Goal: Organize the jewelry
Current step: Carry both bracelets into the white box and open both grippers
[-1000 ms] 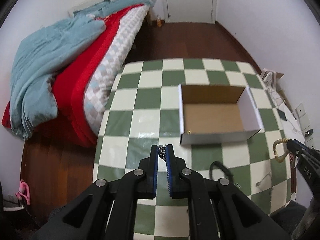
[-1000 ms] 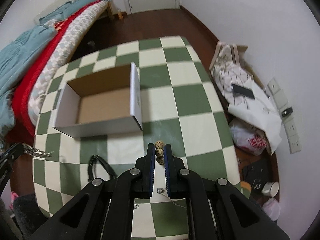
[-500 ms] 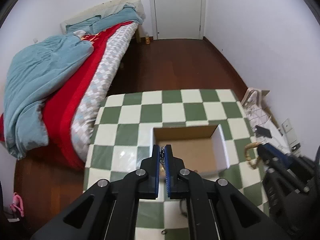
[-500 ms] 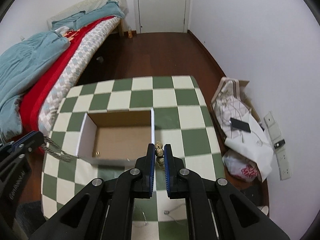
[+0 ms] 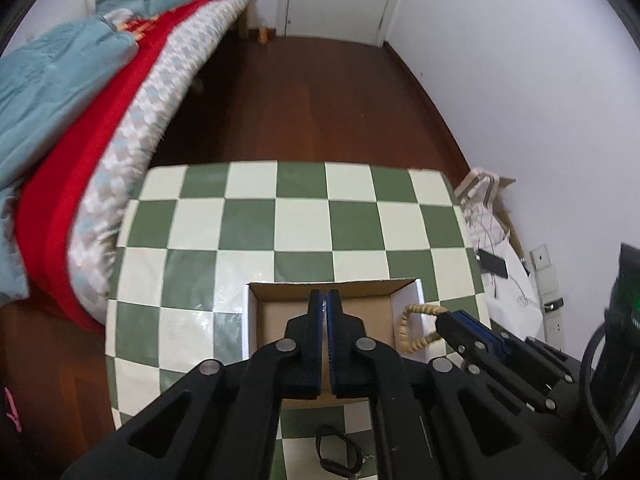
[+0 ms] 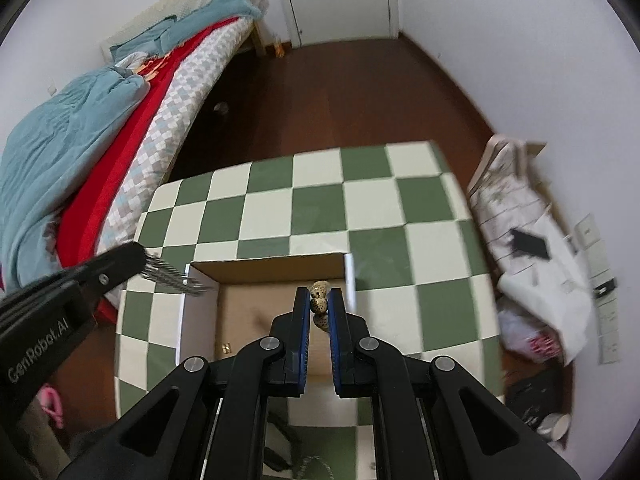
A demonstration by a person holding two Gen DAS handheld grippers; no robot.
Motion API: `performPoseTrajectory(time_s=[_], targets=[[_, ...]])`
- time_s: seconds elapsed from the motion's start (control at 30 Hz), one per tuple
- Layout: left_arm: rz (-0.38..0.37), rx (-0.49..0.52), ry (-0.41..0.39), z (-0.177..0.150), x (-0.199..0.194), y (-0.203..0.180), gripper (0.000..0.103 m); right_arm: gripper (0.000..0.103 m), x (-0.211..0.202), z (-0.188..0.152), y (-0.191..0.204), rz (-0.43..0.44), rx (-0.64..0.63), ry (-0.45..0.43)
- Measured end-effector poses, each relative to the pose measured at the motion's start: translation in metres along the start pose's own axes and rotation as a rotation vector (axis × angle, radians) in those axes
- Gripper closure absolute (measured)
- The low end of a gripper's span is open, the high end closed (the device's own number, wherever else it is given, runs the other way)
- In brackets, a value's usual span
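Note:
An open cardboard box with white outer walls stands on the green-and-cream checked table. My left gripper hovers over the box's inside, jaws shut. The right wrist view shows a silver chain sticking out of the left gripper above the box's left wall. My right gripper is shut on a speckled tan bead bracelet over the box's right part. In the left wrist view the bracelet loops out of the right gripper. A small gold piece lies on the box floor.
A black band lies on the table in front of the box. A bed with blue and red covers runs along the table's left side. Bags and a dark phone lie on the floor at the right wall.
Both grippers have moved forward from the table's near part to over the box, each carrying its piece. The box now lies right under the fingertips.

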State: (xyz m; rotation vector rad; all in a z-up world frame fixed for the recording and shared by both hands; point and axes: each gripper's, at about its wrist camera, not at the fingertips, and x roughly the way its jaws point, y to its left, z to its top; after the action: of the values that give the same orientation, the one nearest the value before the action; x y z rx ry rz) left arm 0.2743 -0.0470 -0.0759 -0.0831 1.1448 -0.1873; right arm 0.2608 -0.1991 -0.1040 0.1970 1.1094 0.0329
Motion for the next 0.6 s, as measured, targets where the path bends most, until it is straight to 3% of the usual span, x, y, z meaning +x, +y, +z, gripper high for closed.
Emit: performPoseTrajectory(time_s=[0.27, 0.37, 0.43, 0.5, 0.53, 0.57, 0.6], targets=[[0.034, 0.005, 0.059, 0.005, 0.03, 0.013, 0.101, 0.094, 0.052, 0.011, 0.001, 0.032, 0.0, 0.121], [0.113, 0.015, 0.031, 0.003, 0.03, 0.019, 0.098, 0.093, 0.066, 0.014, 0.0, 0.02, 0.001, 0.168], [0.209, 0.034, 0.01, 0.0, 0.03, 0.023, 0.093, 0.084, 0.069, 0.014, -0.001, -0.019, -0.006, 0.174], [0.25, 0.031, -0.005, -0.004, 0.029, 0.031, 0.071, 0.053, 0.068, 0.011, -0.001, -0.059, -0.021, 0.162], [0.264, 0.027, -0.008, -0.005, 0.029, 0.034, 0.035, 0.047, 0.066, 0.009, 0.001, -0.084, -0.036, 0.155], [0.288, 0.019, -0.018, -0.008, 0.029, 0.039, 0.007, 0.043, 0.065, 0.008, 0.002, -0.104, -0.051, 0.15], [0.294, 0.013, -0.027, -0.011, 0.028, 0.043, 0.004, 0.04, 0.064, 0.006, 0.004, -0.132, -0.068, 0.146]])
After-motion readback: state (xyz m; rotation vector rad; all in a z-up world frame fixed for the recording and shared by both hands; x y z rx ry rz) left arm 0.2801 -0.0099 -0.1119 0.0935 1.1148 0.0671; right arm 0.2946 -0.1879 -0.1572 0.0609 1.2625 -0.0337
